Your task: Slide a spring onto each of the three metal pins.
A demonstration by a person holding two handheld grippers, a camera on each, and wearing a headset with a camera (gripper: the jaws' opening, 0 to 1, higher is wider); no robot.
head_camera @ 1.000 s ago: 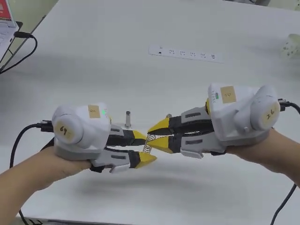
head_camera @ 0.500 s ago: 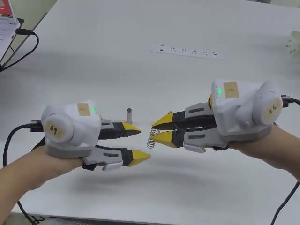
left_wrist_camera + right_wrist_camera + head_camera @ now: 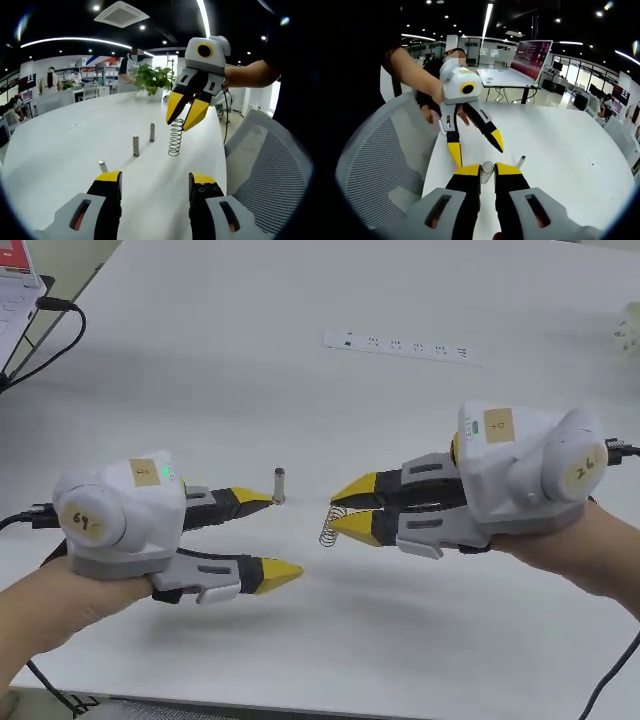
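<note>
The left claw is wide open, with nothing between its yellow tips, and hovers over the white surface. Just beyond its upper tip stands the bare pin, short, upright and with no coil on it. To the pin's right the spring hangs in the air. The right claw has its jaws closed on the top coils, and the free lower end dangles near the pin without touching it. In the left gripper view, two loaded pins stand farther back on the surface, so this looks like the last one.

The spring is probably very light: thin wire, open coils, easy to bend sideways and quick to swing from a hold at one end. Squeezing hard across the coils could squash them or shoot the spring out from the smooth tips. The present hold at the top end suits the job, since it leaves the bottom opening free to find the pin. The empty left claw could lightly steady the lower coils. I cannot tell whether the pin is fixed to the surface, so a sideways knock may topple it.
</note>
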